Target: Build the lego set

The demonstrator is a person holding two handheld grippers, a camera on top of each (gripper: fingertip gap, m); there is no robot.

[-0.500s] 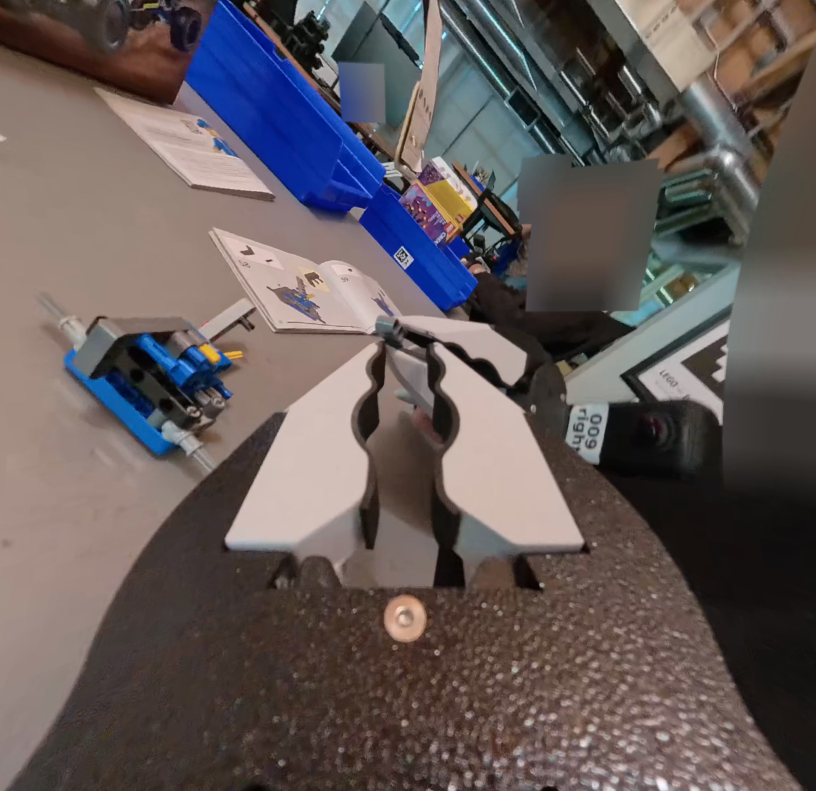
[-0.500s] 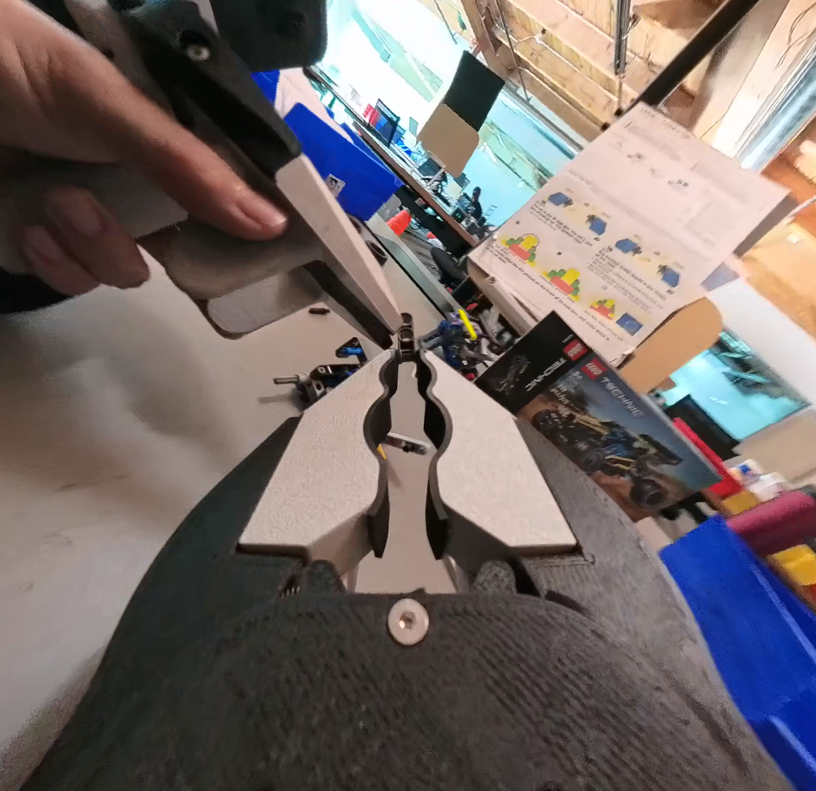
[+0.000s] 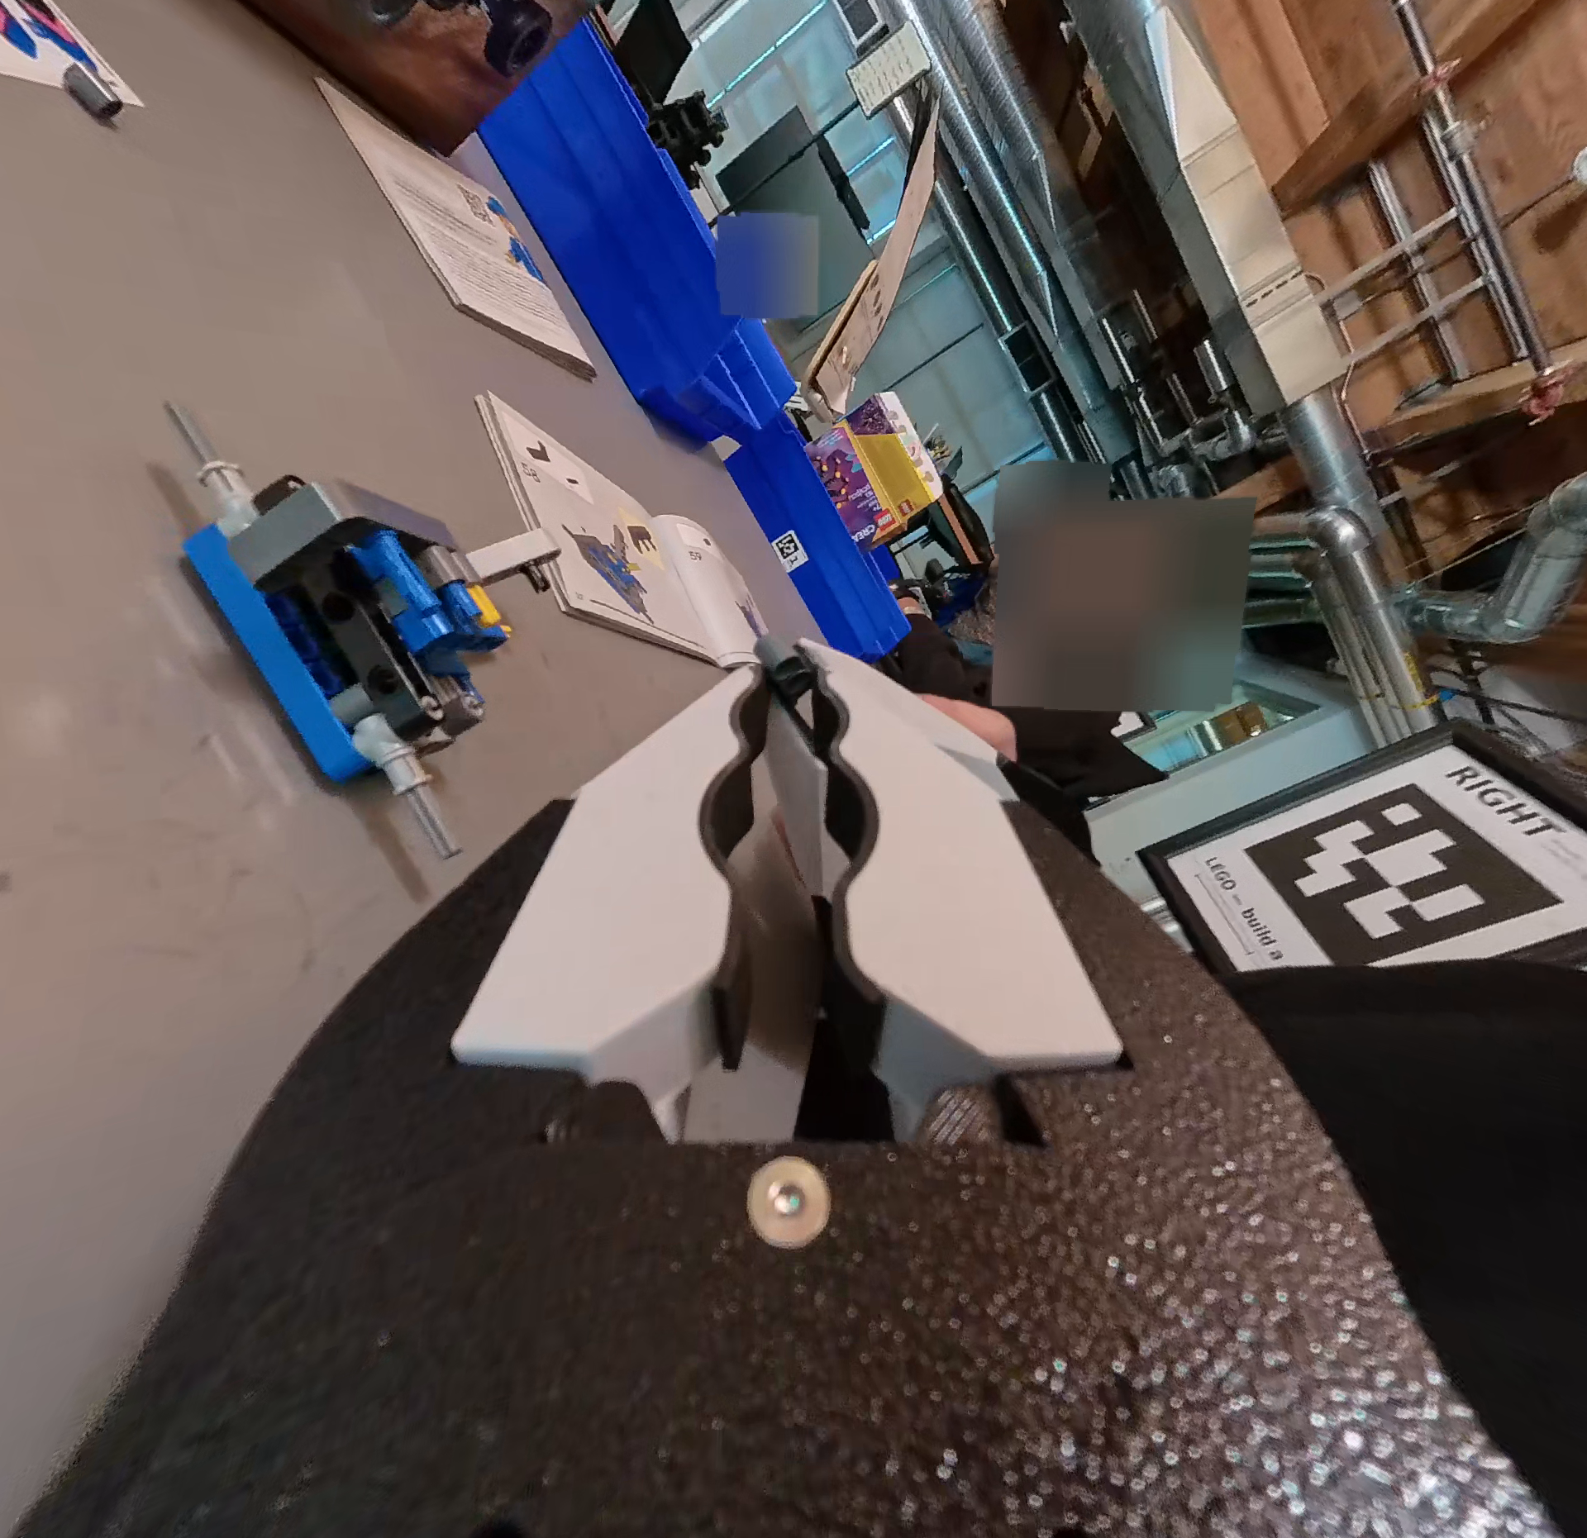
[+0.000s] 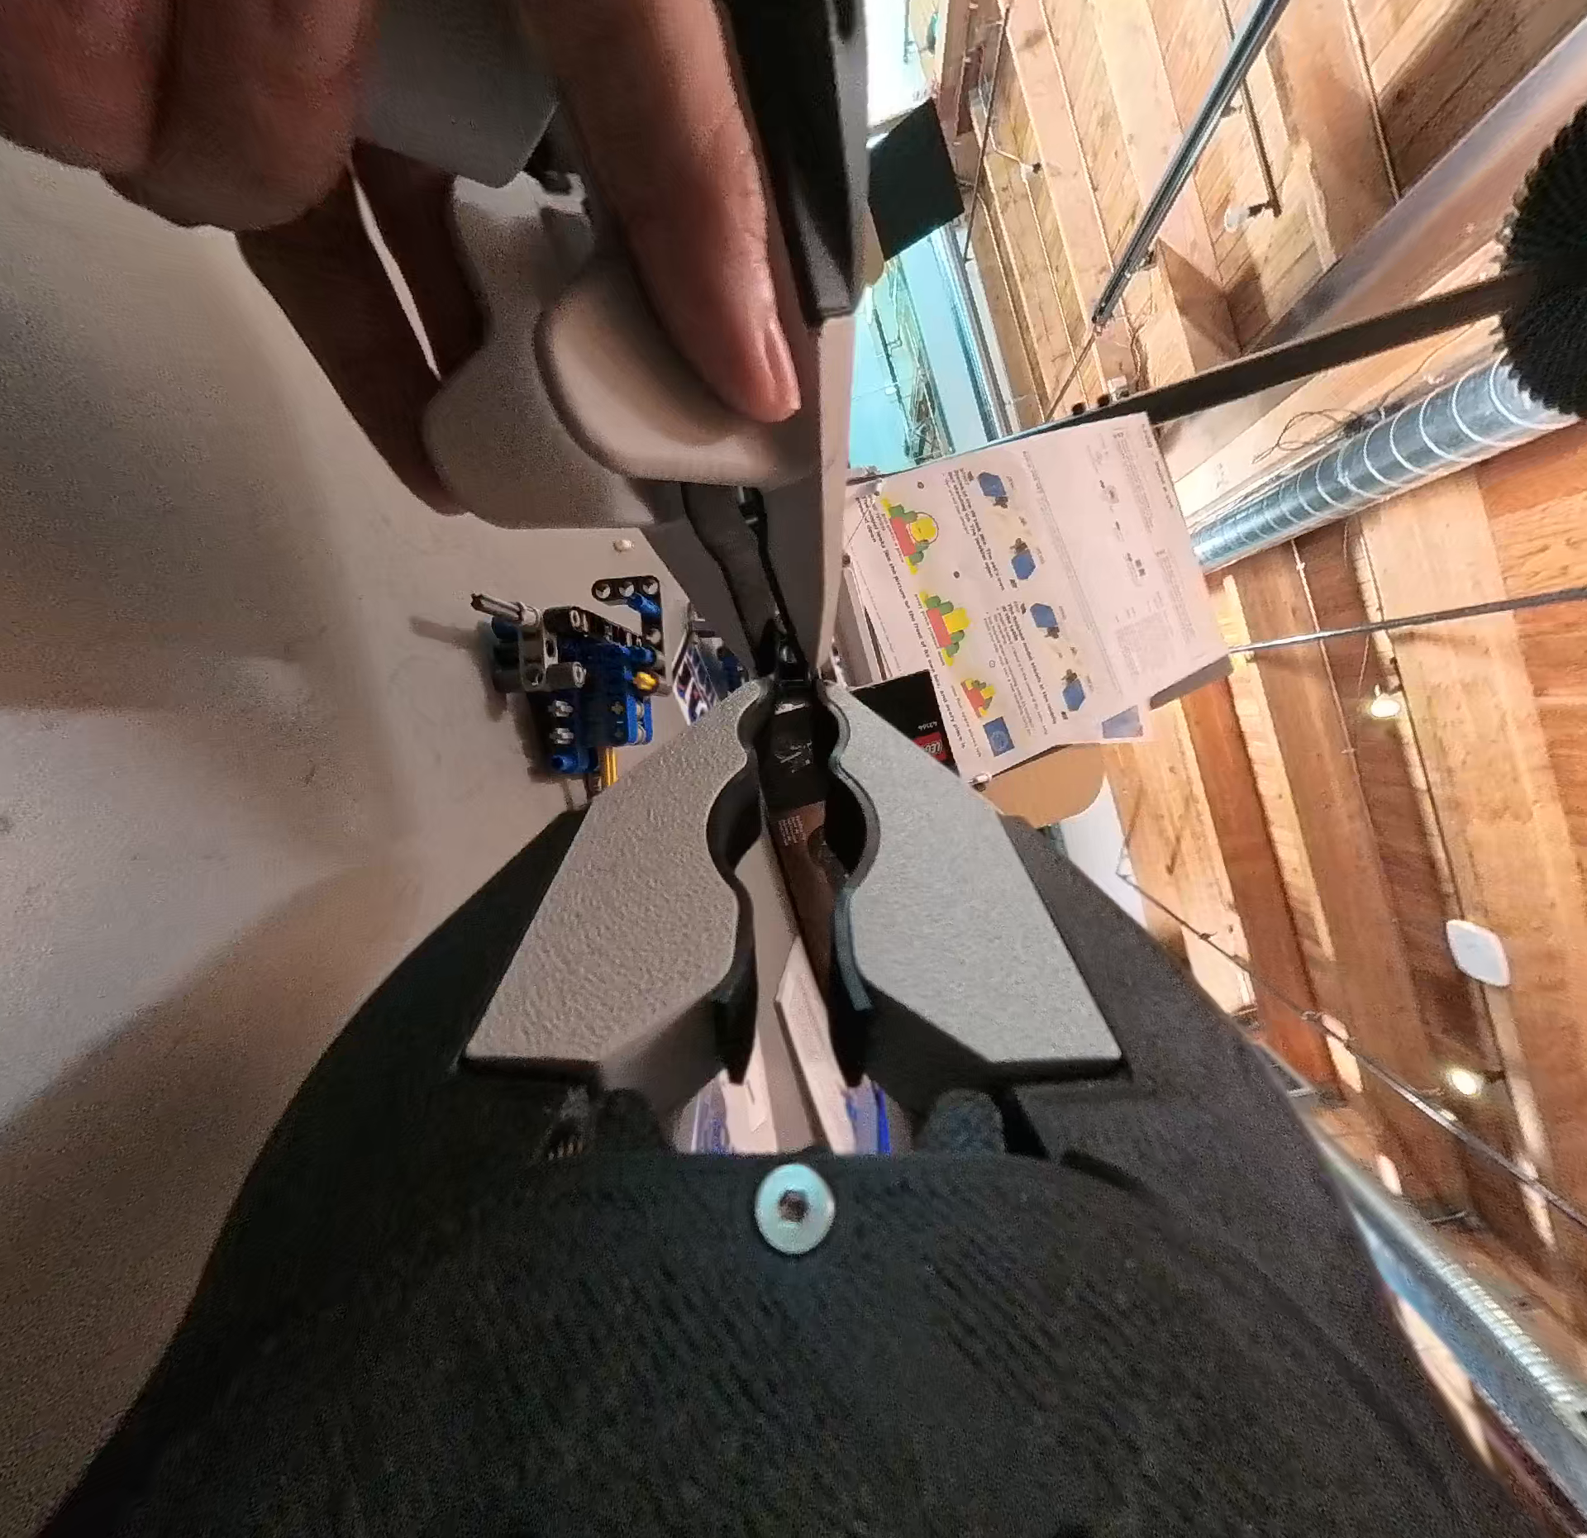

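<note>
- Left claw (image 3: 786,677): jaws nearly closed at the tips, pinching a small grey-and-black piece (image 3: 780,666). Claw is raised off the worktop (image 3: 129,853) and tilted.
- Right claw (image 4: 794,681): jaws drawn close, gripping a small dark piece (image 4: 788,668) at the tips. Whether both claws hold the same piece or two mated pieces cannot be told.
- In the right wrist view the left claw enters from 12 o'clock, its tips meeting the right claw's tips at the dark piece. A hand (image 4: 670,209) grips its grey handle, fingers wrapped around the trigger.
- In the left wrist view the right claw's grey fingers lie just behind the left claw's tips, toward 2 o'clock.
- Model (image 3: 343,629): part-built, blue plate with grey and black beams, blue parts and a yellow part, grey axles projecting at both ends. It rests on the worktop at 10 o'clock from the left claw, well apart from both claws. The right wrist view shows it (image 4: 584,681) at 9 o'clock from the right claw tips.
- Open booklet (image 3: 618,552) lies on the worktop just beyond the model, at 11 o'clock from the left claw. A loose grey beam (image 3: 511,557) lies between model and booklet.
- Second booklet (image 3: 464,235), closed, lies farther back beside blue bins (image 3: 618,235).
- Box (image 3: 412,28) stands at the far worktop edge, 11 o'clock.
- Printed sheet (image 4: 1030,595) hangs at 2 o'clock in the right wrist view.
</note>
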